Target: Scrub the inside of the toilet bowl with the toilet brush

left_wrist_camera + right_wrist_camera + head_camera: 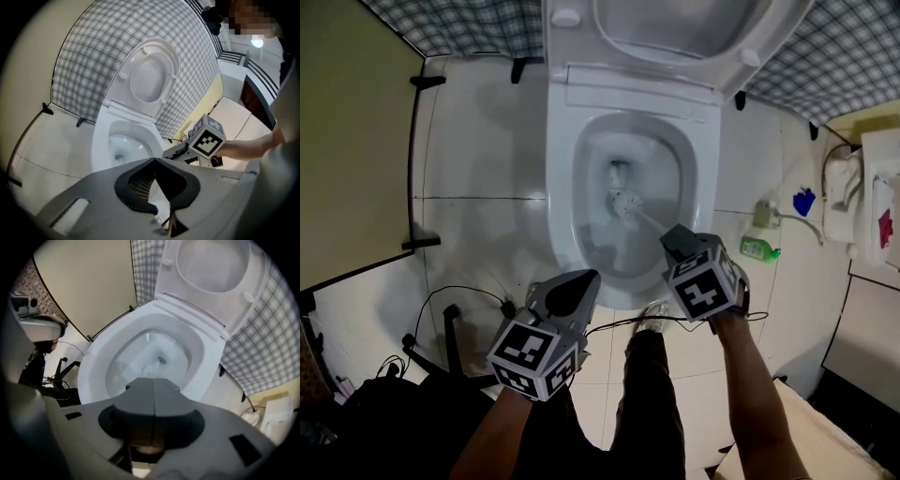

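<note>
The white toilet bowl [558, 187] stands open below me, its lid [675, 28] raised against the checked wall. The toilet brush's white head [624, 201] is down in the bowl near the drain hole, and its thin handle [652, 222] slants back to my right gripper [673, 236], which is shut on it over the bowl's near right rim. In the right gripper view the brush head [151, 370] shows in the water just past the right gripper [153, 380]. My left gripper [586, 278] hovers at the bowl's near rim, shut and holding nothing; its tips [154, 160] meet.
A green bottle [759, 248] and a white unit [872, 187] stand on the floor to the right. Black cables and a stand [441, 337] lie at the lower left. A yellow partition [347, 141] closes the left side. The person's leg and shoe [652, 323] are before the bowl.
</note>
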`<state>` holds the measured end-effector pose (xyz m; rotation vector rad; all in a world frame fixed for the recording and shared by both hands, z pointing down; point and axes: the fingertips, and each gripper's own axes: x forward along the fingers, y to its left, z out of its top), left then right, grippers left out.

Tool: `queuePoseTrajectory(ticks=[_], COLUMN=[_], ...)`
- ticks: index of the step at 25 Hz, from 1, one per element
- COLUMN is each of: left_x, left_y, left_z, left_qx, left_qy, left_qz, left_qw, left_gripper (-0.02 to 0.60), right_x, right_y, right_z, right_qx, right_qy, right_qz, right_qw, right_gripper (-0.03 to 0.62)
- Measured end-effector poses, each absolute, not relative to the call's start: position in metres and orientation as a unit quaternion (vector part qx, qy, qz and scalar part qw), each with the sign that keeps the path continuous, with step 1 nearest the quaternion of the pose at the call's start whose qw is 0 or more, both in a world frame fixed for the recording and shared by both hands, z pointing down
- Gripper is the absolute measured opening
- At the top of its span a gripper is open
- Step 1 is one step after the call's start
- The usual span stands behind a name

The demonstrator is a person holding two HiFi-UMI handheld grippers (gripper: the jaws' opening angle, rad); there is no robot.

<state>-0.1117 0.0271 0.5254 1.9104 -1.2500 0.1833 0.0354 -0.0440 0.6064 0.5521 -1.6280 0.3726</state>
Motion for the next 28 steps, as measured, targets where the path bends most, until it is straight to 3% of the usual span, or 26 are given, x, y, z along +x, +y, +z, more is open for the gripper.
queuePoseTrajectory(ticks=[7, 17, 28], left_x=[-0.122, -0.122, -0.107], left_y=[0.029, 0.026, 0.025], left_z=[0.528, 0.530, 0.530], left_qx=[0.756, 0.757, 0.761], left_qy=[-0.502, -0.500, -0.491], left_qz=[0.076, 0.075, 0.074], left_qw=[0.414, 0.415, 0.418], left_gripper=[0.009, 0.009, 0.009], right_x=[0.017, -0.031, -0.003], right_y=[-0.112, -0.116, -0.036], right_z=[0.612, 0.605, 0.615], right_qx=[0.260, 0.291, 0.174], right_qy=[-0.725, -0.761, -0.760], right_qz=[0.095, 0.115, 0.048], right_qw=[0.630, 0.568, 0.624], right_gripper=[0.163, 0.163, 0.164])
